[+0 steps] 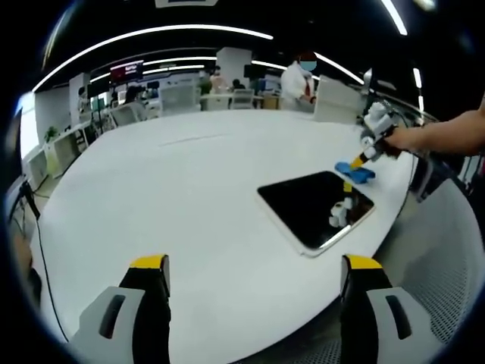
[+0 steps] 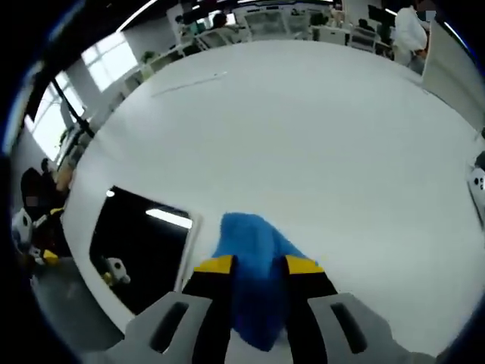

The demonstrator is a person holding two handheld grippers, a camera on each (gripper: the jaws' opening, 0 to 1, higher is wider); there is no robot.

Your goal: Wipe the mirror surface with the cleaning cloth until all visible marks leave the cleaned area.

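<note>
A dark rectangular mirror [image 1: 307,203] with a pale rim lies flat on the white table [image 1: 182,189], right of centre and near the table's edge. Just past its far corner sits the blue cleaning cloth [image 1: 356,171]. A person's hand holds my right gripper [image 1: 358,161] down onto that cloth. In the right gripper view the cloth [image 2: 254,254] is bunched between the yellow-tipped jaws, and my right gripper [image 2: 259,265] is shut on it, with the mirror [image 2: 140,246] to its left. My left gripper [image 1: 256,265] is open over the near table, holding nothing.
The round table edge [image 1: 394,227] curves close by the mirror's right side. A white object [image 2: 477,188] lies at the table's far right. Desks, chairs and people [image 1: 297,80] stand in the office behind.
</note>
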